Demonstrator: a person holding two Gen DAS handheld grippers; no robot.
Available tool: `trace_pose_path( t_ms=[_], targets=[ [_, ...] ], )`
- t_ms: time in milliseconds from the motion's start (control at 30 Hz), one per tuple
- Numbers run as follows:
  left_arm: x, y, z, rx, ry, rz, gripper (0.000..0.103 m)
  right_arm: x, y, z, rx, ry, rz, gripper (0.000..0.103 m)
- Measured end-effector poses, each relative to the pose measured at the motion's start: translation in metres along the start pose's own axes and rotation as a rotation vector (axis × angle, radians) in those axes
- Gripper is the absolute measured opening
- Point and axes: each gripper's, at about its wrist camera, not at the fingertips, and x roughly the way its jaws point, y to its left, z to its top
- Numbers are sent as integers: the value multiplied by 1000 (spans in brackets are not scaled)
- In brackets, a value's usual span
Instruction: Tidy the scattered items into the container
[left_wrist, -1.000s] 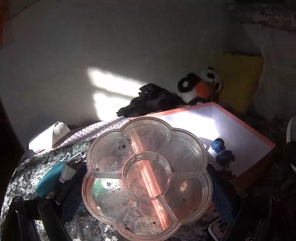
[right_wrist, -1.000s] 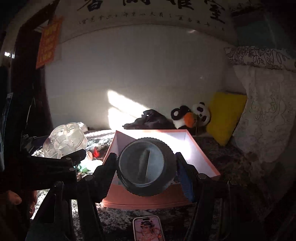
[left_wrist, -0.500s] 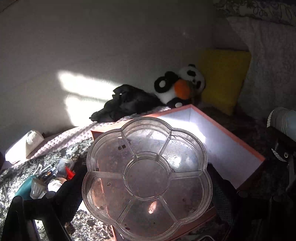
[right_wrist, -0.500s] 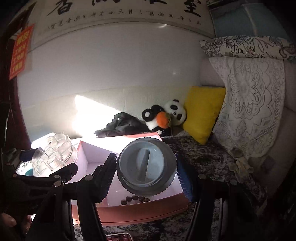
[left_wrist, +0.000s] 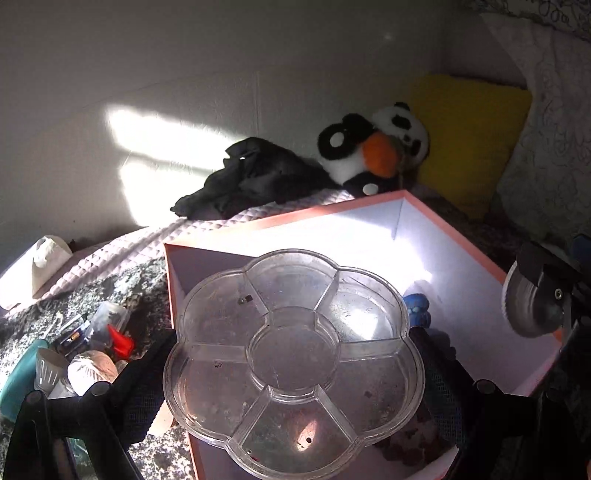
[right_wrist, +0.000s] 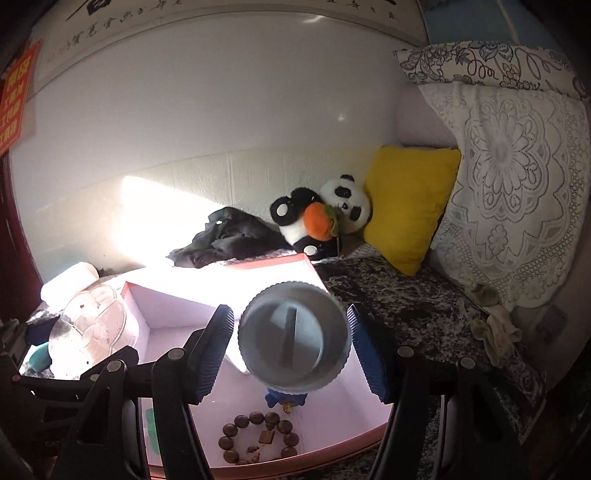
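My left gripper (left_wrist: 293, 354) is shut on a clear flower-shaped divided tray (left_wrist: 291, 354) and holds it over the near left corner of the pink box (left_wrist: 461, 236). My right gripper (right_wrist: 290, 321) hangs above the box (right_wrist: 221, 264) with a round grey lid (right_wrist: 293, 336) between its fingers. Its jaws are opening, and a gap shows beside the left pad. The same lid (left_wrist: 528, 306) appears at the right edge of the left wrist view. A blue toy (right_wrist: 284, 398) and a wooden bead bracelet (right_wrist: 258, 435) lie inside the box.
Small loose items lie left of the box on the dark patterned cover: a teal object (left_wrist: 18, 376), a red piece (left_wrist: 120, 341) and a small clear jar (left_wrist: 107, 314). Behind the box are a black cloth (left_wrist: 255, 177), a panda plush (left_wrist: 369, 151) and a yellow cushion (left_wrist: 469, 129).
Both grippers have moved right and forward over the pink box, carrying the tray and the lid. The right jaws have widened, so the lid now sits looser and tilted between them.
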Motion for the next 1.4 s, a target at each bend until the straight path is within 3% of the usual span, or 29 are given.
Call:
trace_pose_path(
  t_ms=[100,467,800,1133,1233,1400],
  targets=[
    [2,3,0,-1,-2,-1,98,6,5,-2,-22,2,-6,79],
    [-18,23,1,-18,-36,17,98,-1,3,-1,13,-15,-22,80],
    [-57,80,-22,-63,-45,102,98,-23,28,-3,-9,-50,2,82],
    [-103,199,-94,-177,7,293,100,-92,118,-19,-166,-166,125,95],
    [-114,235,-121,-212,32,363,102,-102,155,-33,-231,-164,188,102],
    [-121,273,-163,-264,84,388,102,-104,223,-74,-406,-105,272,103]
  ],
)
